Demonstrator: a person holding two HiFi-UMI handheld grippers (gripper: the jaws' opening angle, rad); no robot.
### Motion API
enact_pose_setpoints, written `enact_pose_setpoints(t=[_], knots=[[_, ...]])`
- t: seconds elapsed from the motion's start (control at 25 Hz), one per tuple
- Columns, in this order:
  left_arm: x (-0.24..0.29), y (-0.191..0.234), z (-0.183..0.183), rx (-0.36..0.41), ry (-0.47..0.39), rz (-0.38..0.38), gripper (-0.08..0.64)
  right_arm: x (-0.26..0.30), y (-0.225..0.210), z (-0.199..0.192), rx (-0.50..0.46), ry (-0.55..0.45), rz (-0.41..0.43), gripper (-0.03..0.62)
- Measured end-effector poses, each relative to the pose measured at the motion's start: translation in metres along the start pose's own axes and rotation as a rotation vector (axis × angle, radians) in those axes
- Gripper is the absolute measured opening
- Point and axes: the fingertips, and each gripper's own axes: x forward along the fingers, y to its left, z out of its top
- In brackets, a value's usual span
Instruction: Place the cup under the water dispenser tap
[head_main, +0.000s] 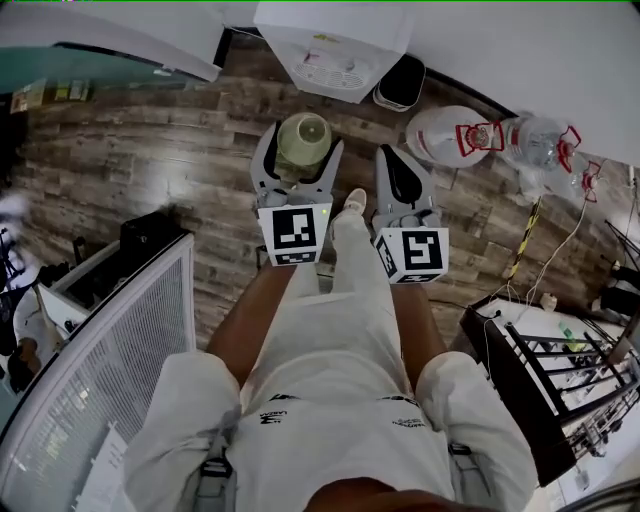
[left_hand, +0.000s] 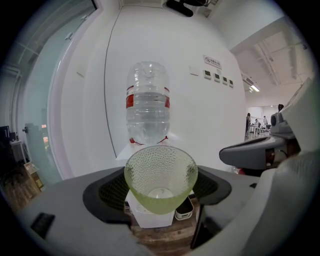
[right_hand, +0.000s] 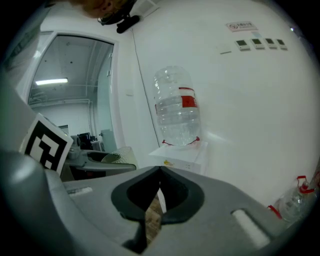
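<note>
1. Head view: my left claw (head_main: 301, 150) is spread wide and grips the green cup (head_main: 304, 138) upright above the wooden floor (head_main: 150, 150), short of the water dispenser (head_main: 335, 45). My right claw (head_main: 397, 160) is just beside it, closed.
2. Left gripper view: the cup (left_hand: 160, 177) is pinched between both pads, with the dispenser's bottle (left_hand: 147, 102) straight ahead.
3. Right gripper view: my jaws meet on nothing, and the cup (right_hand: 120, 156) shows at left.

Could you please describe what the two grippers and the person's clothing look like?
The left gripper and right gripper are grey plastic, with black padding lining the jaws. Each carries a white cube printed with black square markers. The person wears a white short-sleeved top with small black print.
</note>
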Motion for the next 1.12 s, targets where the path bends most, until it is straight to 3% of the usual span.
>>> enact_pose_setpoints(t=[0.52, 1.12], knots=[[0.078, 0.028, -0.084, -0.022, 0.032, 0.011, 0.373, 0.057, -0.014, -0.085, 0.024, 0.047, -0.027, -0.002], [0.151, 0.056, -0.167, -0.071, 0.069, 0.052, 0.373, 0.107, -0.039, -0.117, 0.000, 0.052, -0.043, -0.002]])
